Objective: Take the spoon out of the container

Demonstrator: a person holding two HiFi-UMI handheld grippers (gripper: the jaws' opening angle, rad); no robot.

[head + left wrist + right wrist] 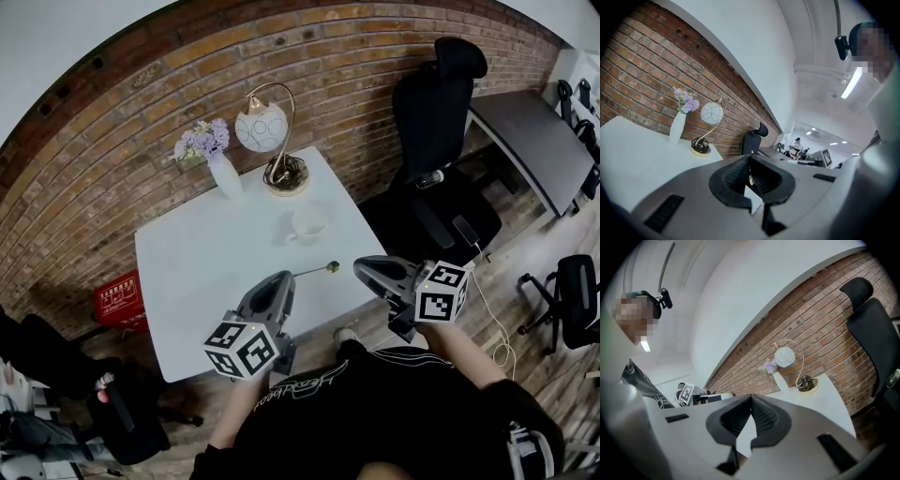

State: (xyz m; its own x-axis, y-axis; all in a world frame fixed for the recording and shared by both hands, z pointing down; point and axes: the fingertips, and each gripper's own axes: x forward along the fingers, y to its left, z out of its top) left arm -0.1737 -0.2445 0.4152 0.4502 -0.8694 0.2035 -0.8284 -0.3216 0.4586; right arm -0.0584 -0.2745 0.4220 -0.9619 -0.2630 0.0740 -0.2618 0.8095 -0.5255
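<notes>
A thin gold spoon (323,269) sticks out to the right from my left gripper (284,277), which is shut on its handle above the front of the white table (187,281). In the left gripper view the gold handle (750,177) shows pinched edge-on between the closed pads. The white cup (307,225) stands on the table beyond the spoon, apart from it. My right gripper (362,270) hovers just right of the spoon's bowl, off the table's front right edge; it is shut (751,399) with nothing between its pads.
At the table's back stand a white vase of purple flowers (217,159) and a gold lamp with a round shade (272,141), against a brick wall. A black office chair (436,141) is right of the table, a red box (117,298) on the floor to the left.
</notes>
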